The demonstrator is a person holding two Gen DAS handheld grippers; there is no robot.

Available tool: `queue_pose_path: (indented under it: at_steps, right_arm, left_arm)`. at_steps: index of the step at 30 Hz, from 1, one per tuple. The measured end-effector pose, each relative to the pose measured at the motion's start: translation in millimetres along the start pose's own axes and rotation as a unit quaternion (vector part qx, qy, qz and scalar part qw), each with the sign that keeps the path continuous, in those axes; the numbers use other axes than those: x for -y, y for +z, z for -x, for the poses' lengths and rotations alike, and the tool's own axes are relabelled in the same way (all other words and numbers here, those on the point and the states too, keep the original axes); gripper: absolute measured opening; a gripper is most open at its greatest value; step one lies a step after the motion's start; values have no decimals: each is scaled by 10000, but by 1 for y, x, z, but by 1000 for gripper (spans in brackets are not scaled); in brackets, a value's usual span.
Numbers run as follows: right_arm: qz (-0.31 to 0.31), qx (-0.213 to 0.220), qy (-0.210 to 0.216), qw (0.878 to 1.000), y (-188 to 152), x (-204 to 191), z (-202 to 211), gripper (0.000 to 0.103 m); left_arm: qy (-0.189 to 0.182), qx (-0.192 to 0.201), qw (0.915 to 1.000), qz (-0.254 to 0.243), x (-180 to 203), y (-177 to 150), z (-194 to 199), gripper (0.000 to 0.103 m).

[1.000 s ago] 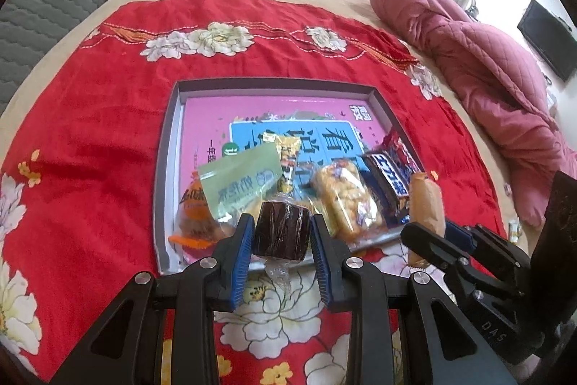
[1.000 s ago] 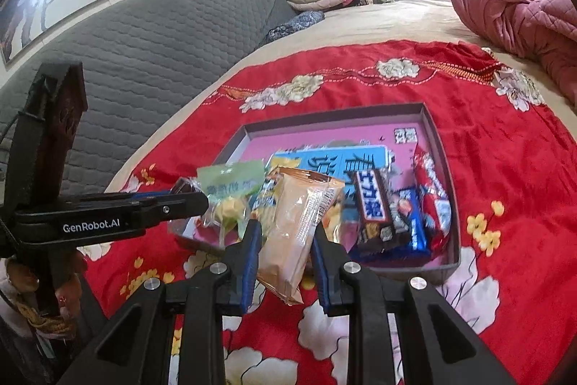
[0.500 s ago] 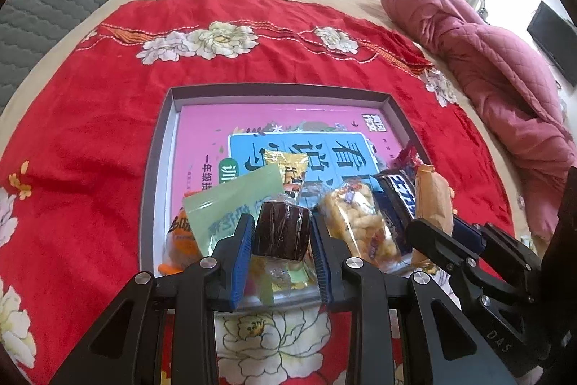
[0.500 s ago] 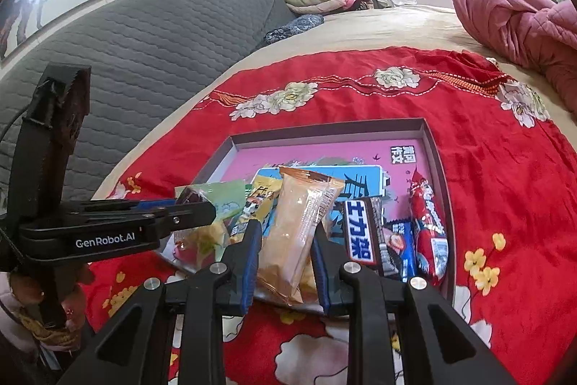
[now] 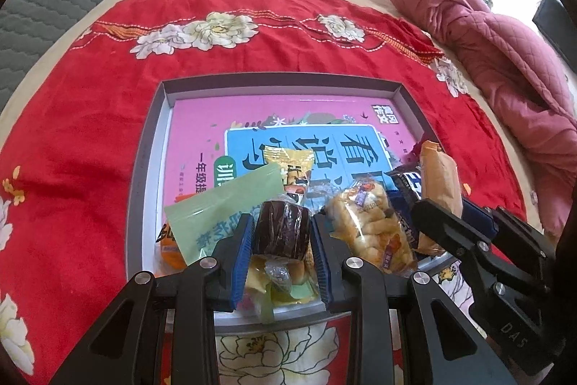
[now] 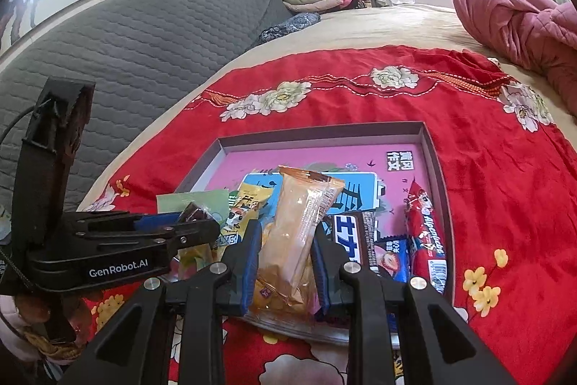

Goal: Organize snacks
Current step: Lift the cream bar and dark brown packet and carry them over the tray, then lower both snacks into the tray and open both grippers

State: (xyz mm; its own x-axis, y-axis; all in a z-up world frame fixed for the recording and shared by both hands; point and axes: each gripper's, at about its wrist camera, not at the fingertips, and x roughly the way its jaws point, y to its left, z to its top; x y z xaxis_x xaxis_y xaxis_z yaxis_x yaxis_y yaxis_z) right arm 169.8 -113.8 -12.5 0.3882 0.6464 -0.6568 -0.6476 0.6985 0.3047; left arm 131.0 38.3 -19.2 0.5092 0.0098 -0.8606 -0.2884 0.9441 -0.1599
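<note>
Two tongs each grip a snack above the near edge of the grey tray (image 5: 144, 175). The left tongs (image 5: 282, 237) are clamped on a dark brown wrapped cake (image 5: 282, 230), and the right tongs (image 6: 285, 255) are clamped on a tan bread packet (image 6: 295, 226) that stands tilted between the blue pads.

Compared with a second ago, both tongs have travelled forward: the tray then lay well ahead of the fingertips, and now the brown cake and the bread packet hang over the snacks at the tray's near end. The grips look unchanged.

The tray rests on a red flowered cloth (image 5: 90, 103) spread on the bed, with a pink book (image 5: 288, 118) as its floor. Across its near part, from left to right, lie an orange packet (image 5: 169, 248), a pale green pouch (image 5: 216, 204), a yellow packet (image 5: 288, 165), a clear bag of fried sticks (image 5: 371, 226), a dark chocolate bar (image 6: 351, 240) and a red candy packet (image 6: 425, 230). A pink quilt (image 5: 505, 60) lies bunched at the far right.
</note>
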Motion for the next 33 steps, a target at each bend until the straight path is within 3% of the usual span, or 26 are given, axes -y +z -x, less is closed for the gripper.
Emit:
queue_pose_path:
  at_steps: [33]
  right_arm:
    - [-75, -201, -73, 9997, -6, 4, -17, 30]
  left_arm:
    - [-32, -57, 10000, 59, 1, 3, -5, 33]
